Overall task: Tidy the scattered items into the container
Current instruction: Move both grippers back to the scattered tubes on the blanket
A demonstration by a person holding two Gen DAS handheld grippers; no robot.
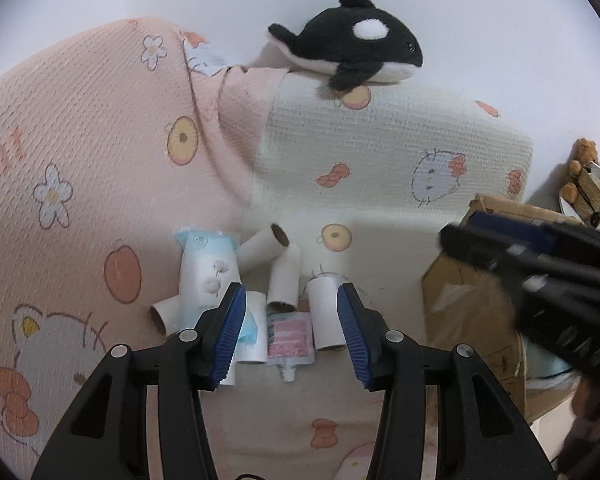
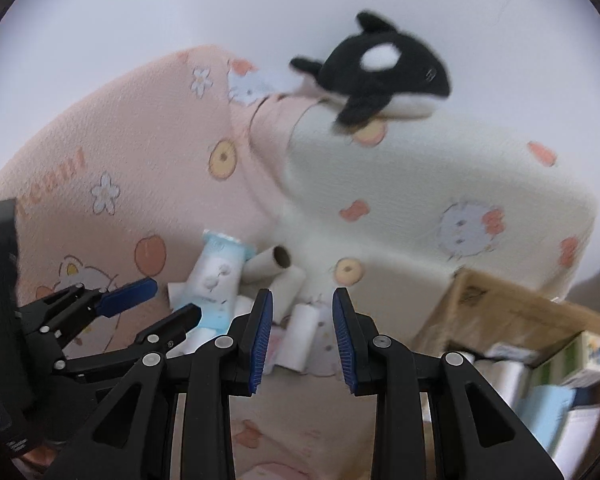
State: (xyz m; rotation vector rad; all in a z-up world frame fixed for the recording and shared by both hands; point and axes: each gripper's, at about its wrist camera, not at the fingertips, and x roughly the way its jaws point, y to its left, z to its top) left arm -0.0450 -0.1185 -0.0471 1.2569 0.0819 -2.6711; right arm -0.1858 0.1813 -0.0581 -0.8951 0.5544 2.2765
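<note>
- My left gripper (image 1: 290,292) is released: its blue pads stand wide apart and press on nothing. It hangs over the pile, with a paper tube (image 1: 326,312) just inside the right pad and more of the pile showing in the gap.
- My right gripper (image 2: 302,296) has a narrower gap between its pads. Nothing is between them, so it is empty too. From the left wrist it appears as a dark blur on the right, over the cardboard box (image 1: 468,312).
- The scattered items lie bunched together on the bed, just beyond my left fingertips:
  - a white-and-blue packet (image 1: 206,276) on the left of the heap;
  - several cardboard tubes lying at odd angles, one with its open end (image 1: 278,236) facing up and far;
  - a pink spouted pouch (image 1: 290,338) nearest to me, spout towards me.
- The box, the container, sits to the right of the pile and apart from it, open at the top. Inside it the right wrist view shows a small printed carton (image 2: 588,360), a pale blue pack (image 2: 548,404) and some white rolls, all blurred.
- Far behind the pile a pink patterned blanket (image 1: 80,120) rises on the left and a cream patterned cover (image 1: 380,152) on the right.
- A black-and-white orca plush (image 1: 352,40) rests on top where the two meet, head to the right.
</note>
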